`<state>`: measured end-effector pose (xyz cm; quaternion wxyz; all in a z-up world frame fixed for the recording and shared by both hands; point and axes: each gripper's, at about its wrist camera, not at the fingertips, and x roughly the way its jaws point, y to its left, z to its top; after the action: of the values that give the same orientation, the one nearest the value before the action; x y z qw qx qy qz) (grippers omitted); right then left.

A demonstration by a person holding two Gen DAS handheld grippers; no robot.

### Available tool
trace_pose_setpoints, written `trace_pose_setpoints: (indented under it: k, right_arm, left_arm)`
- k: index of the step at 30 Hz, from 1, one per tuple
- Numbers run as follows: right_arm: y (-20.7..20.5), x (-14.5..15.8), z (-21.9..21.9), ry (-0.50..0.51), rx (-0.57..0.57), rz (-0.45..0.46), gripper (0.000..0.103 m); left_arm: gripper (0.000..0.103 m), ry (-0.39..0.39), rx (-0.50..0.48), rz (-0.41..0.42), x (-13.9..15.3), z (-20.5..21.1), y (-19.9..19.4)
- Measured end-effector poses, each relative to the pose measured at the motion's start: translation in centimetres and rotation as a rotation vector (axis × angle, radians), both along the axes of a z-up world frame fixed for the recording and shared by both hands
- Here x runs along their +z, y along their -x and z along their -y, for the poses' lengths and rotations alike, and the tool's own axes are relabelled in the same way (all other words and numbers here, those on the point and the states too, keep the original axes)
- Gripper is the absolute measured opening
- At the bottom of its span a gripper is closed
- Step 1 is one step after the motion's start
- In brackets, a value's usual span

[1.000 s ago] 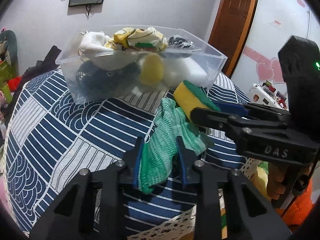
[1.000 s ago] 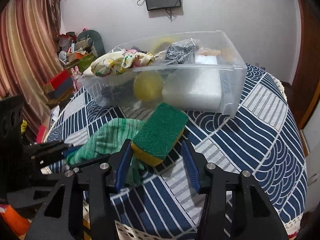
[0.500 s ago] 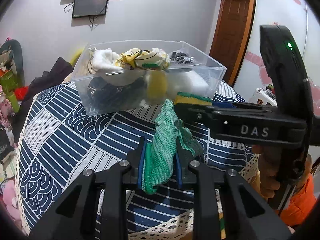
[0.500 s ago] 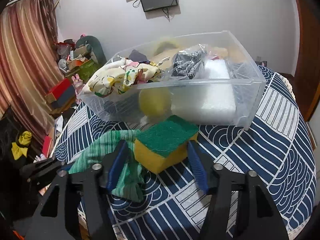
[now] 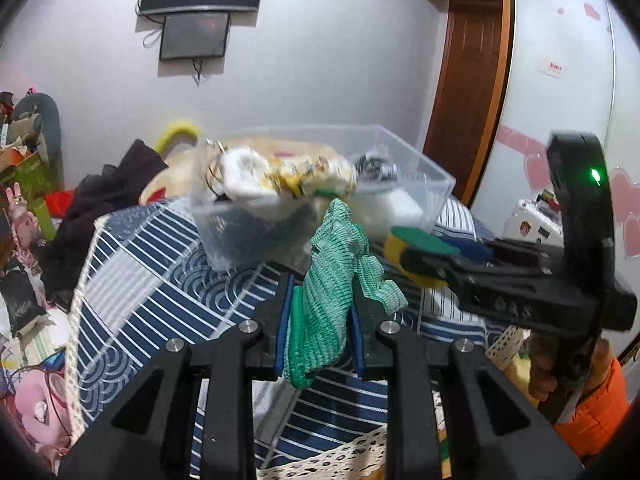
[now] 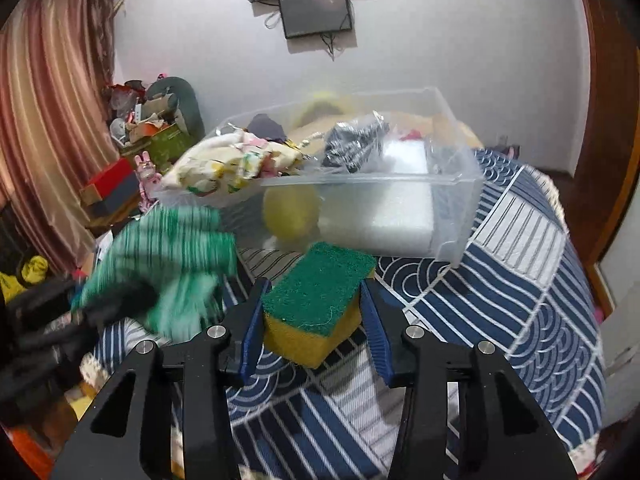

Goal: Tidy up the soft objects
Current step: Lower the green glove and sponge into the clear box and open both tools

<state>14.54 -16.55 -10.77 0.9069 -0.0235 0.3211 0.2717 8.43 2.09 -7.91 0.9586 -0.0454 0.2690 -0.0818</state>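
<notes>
My left gripper (image 5: 320, 320) is shut on a green knitted cloth (image 5: 332, 280) and holds it lifted off the table in front of the clear plastic bin (image 5: 432, 184). The cloth shows blurred at the left of the right wrist view (image 6: 172, 256). My right gripper (image 6: 312, 320) is shut on a yellow sponge with a green scrub top (image 6: 320, 296), held above the table just before the bin (image 6: 460, 208). The sponge also shows in the left wrist view (image 5: 416, 244). The bin holds a patterned cloth (image 6: 236, 164), a yellow ball (image 6: 290, 216), a white foam block (image 6: 400, 216) and a dark striped item (image 6: 356, 144).
The table wears a blue-and-white patterned cover (image 6: 520, 280). Clutter, boxes and toys stand at the far left by a curtain (image 6: 48, 120). A wooden door (image 5: 468, 92) is at the right. A screen (image 6: 316, 12) hangs on the wall behind.
Both grippers have risen off the table with their loads. The left one lifted the green cloth up and tilted; the right one closed in on the sponge and raised it toward the bin.
</notes>
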Motion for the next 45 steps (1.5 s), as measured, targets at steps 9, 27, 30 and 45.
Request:
trace_pose_setpoints:
  k: [9,27,30,45]
  right_arm:
    - [1.9,4.1,0.8,-0.018,0.014,0.151,0.041]
    - [-5.8,5.9,-0.1,0.02,-0.104,0.207,0.042]
    - [-6.9,4.8,-0.6,0.04,-0.108,0.17,0.042]
    - [-6.3,3.3,-1.2,0.109,-0.075,0.124,0.059]
  left_arm:
    - [0.024,0.045,0.033,0.117,4.6,-1.4,0.4]
    - [0.025,0.07,0.089,0.076,4.6,-2.8,-8.2]
    - [0.025,0.071,0.093,0.006,2.9,-2.9,-10.3]
    - [0.066,0.113,0.094,-0.041,1.0,-3.1,-9.7]
